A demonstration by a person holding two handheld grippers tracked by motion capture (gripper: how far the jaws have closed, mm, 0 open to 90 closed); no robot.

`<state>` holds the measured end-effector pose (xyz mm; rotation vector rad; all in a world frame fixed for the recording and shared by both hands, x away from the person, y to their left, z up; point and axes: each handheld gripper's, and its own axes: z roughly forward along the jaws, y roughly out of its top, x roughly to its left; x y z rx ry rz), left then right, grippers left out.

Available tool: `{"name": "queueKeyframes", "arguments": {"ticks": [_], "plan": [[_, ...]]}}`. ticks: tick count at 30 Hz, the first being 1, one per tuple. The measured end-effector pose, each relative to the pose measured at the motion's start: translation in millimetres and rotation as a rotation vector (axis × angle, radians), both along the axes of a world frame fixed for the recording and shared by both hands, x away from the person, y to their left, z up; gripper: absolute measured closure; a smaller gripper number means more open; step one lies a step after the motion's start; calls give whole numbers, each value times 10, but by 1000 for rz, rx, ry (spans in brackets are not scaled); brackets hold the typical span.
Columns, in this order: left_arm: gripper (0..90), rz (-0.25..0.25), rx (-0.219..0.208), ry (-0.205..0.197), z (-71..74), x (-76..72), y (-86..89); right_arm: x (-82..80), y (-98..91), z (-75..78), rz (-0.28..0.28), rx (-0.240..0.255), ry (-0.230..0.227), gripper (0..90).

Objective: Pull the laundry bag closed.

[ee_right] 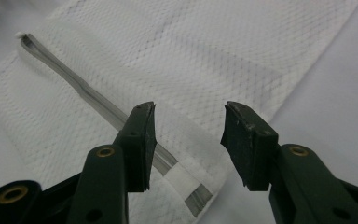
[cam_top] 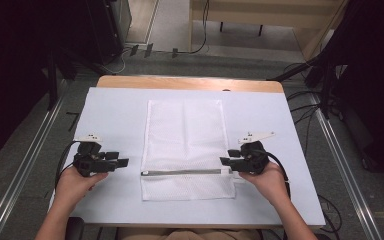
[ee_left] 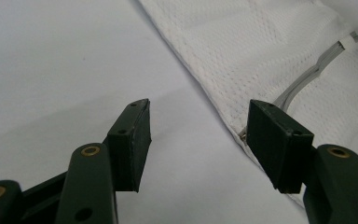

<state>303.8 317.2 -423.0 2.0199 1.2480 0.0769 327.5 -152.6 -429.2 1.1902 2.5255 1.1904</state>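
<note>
White mesh bag flat between two held grippers — neither has hold of it.

The mesh bag (cam_top: pixel 185 145) lies flat on the white table cover (cam_top: pixel 110 115), its grey zipper (cam_top: pixel 182 172) running across near the person's end. The right gripper (cam_top: pixel 223 161) sits at the zipper's right end; in the right gripper view its jaws stand partly apart above the bag's corner, the zipper end passing beneath the left-hand jaw, and the pads pinch nothing. The left gripper (cam_top: pixel 125 162) rests just off the bag's left edge — in the left gripper view its jaws stand wide, one over bare cover, the other over the bag's hem beside the zipper's near end, gripping nothing.
</note>
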Motion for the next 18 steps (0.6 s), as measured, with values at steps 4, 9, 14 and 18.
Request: {"name": "queueKeyframes", "arguments": {"ticks": [4, 9, 14, 18], "plan": [[405, 6, -1, -3, 0, -10, 17, -27, 74, 8, 25, -3, -8, 542], [404, 6, 4, -2, -7, -22, 18, -44, 157, 6, 50, -3, -9, 541], [402, 10, 6, 1, -9, -36, 40, -44, 203, 4, 66, -8, -8, 540], [403, 17, 5, -1, -8, -47, 55, -59, 259, 7, 77, -6, -4, 541]]}}
